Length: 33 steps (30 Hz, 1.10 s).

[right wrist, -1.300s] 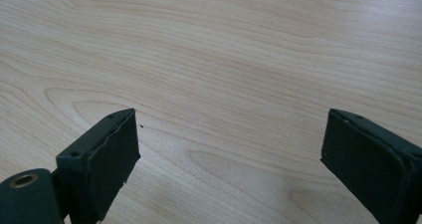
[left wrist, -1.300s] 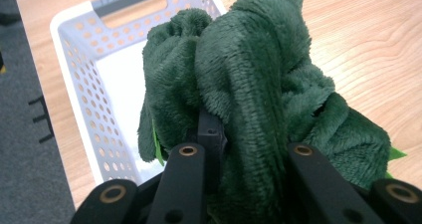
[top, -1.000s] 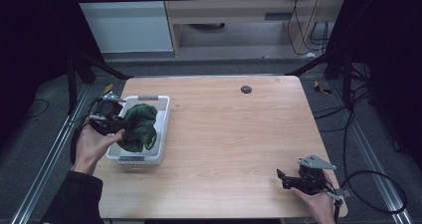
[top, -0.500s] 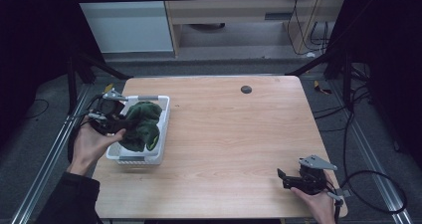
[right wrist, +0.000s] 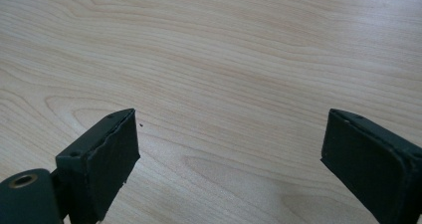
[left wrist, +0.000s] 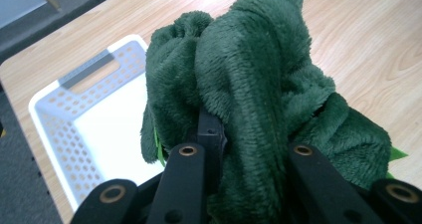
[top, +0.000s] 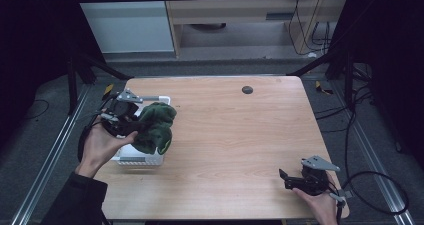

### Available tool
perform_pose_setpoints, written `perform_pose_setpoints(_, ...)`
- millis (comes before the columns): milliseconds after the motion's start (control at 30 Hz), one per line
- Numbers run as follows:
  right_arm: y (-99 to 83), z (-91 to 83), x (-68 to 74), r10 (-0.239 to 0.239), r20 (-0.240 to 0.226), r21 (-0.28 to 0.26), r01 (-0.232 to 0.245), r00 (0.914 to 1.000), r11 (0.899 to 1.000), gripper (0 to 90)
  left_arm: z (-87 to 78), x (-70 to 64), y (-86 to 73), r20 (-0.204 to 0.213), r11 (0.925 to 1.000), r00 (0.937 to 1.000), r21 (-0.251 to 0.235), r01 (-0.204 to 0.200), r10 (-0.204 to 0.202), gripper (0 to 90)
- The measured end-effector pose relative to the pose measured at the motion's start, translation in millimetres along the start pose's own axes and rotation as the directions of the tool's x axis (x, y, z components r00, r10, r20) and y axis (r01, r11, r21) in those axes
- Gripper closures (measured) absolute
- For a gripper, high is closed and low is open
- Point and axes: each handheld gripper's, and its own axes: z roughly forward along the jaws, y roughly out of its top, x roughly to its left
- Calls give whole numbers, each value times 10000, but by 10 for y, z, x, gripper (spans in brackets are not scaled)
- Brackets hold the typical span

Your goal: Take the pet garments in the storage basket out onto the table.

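**Green fleece cloth lifted over the basket**

Now the green fleece cloth hangs bunched in the air above the near right corner of the white basket, its lower folds draping past the basket's rim toward the counter. The left gripper is clamped on it: in the left gripper view the black jaws disappear into the thick pile of the cloth, and the perforated basket below looks empty. The right gripper rests low at the counter's near right corner, well apart from the cloth, its jaws spread wide over bare wood.

The step in hand appears to be taking the cloth out of the basket. To do it well, the left gripper should lift until the trailing folds clear the rim, so the light basket is not dragged, then carry the cloth over open counter.
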Motion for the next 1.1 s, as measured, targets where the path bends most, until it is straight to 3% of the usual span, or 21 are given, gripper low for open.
perform_pose_setpoints(267, 1, -4, -3, 25, -4, -24, -25, 10000, 10000, 78, 38, -168, 127, 351, 9992, 9986, -99, -382, 385, 775)
perform_pose_setpoints(633, 3, -13, -14, 53, 72, -114, -52, 10000, 9999, 74, 242, -388, 266, 723, 9962, 9936, 13, -865, 862, 774)
perform_pose_setpoints(1100, 6, -33, -35, 91, 139, -277, -87, 9999, 9996, 73, 514, -706, 478, 1369, 9871, 9780, 45, -1598, 1577, 774)
